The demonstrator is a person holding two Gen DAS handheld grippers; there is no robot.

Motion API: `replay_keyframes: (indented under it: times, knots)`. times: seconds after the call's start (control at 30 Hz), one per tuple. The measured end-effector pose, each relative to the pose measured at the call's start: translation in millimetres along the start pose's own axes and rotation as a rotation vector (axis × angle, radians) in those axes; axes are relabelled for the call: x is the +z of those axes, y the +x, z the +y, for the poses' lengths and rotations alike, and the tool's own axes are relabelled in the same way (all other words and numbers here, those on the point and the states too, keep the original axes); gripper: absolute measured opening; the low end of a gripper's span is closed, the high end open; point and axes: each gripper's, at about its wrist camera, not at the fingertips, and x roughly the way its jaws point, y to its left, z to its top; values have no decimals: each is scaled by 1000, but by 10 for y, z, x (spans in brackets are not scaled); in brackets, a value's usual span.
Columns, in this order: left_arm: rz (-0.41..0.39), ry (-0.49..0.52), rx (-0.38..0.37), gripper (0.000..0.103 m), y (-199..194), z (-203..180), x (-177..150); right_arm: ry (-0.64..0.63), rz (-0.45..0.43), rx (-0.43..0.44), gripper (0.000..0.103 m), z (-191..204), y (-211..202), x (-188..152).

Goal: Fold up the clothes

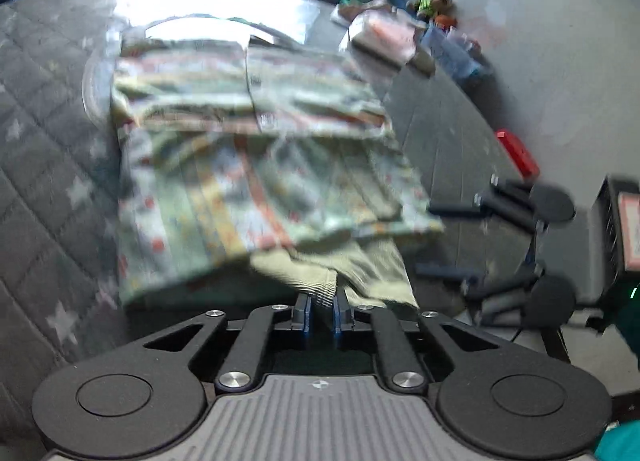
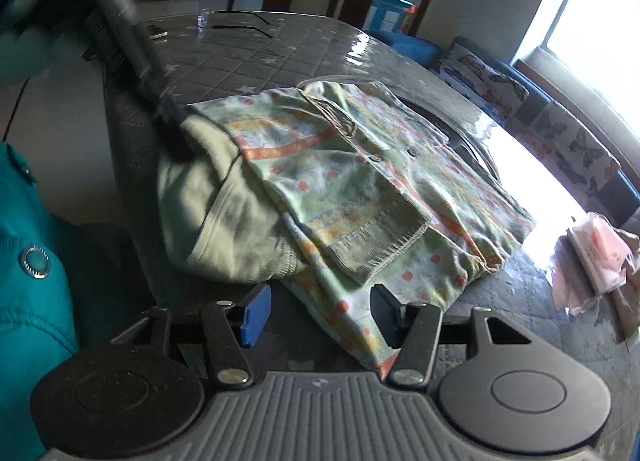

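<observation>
A patterned pajama top (image 2: 360, 181), pale green with orange bands and red dots, is lying partly folded on a dark quilted counter (image 2: 248, 57) printed with small stars. The garment is the landmark here. One sleeve is lying doubled across its front, its ribbed cuff (image 2: 376, 249) facing the right-hand camera. A plain olive-green hem (image 1: 352, 265) is bunching at the garment's near edge in the left wrist view.

The left gripper (image 1: 322, 311) is pinching that ribbed olive hem, its jaws clenched on the cloth with the fabric rising between them. The right gripper (image 2: 316, 311) is sitting at the garment's lower edge with its jaws spread wide (a loose flap of the patterned cloth is draping between them, not squeezed). In the left wrist view the right gripper is appearing just beside the garment's right edge, blurred.

Beyond the garment, a red box (image 1: 516, 153) is lying near the counter's edge. A plastic-wrapped pink packet (image 2: 600, 249) is resting to the garment's right.
</observation>
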Motion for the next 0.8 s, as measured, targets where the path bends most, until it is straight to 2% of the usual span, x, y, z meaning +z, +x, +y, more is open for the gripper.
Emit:
replay_keyframes:
  times: [0.13,0.33,0.43,0.53,0.6,0.67,0.73,0.8]
  knots:
    - [-41,-19,-32,10,-50,52,247,-41,-41,2,58,60,41,9]
    - [-62,-15,-62,10,-35,125,541,-27,-116,7,56,29,159,110]
    - [-49,-21,-70,10,10,183,590,25,-126,37,46,-53,252,198]
    - [-55,4,-76,11,-6,213,545,110,-105,104,23,-196,350,295]
    - [-63,26,-80,13,-26,229,505,170,-89,150,16,-299,376,342]
    - [-86,53,-74,18,-89,244,432,220,-83,178,13,-385,369,378]
    - [-122,92,-44,37,-178,245,334,259,-84,196,13,-460,357,408]
    - [-171,141,5,49,-280,234,219,316,-76,223,13,-571,354,443]
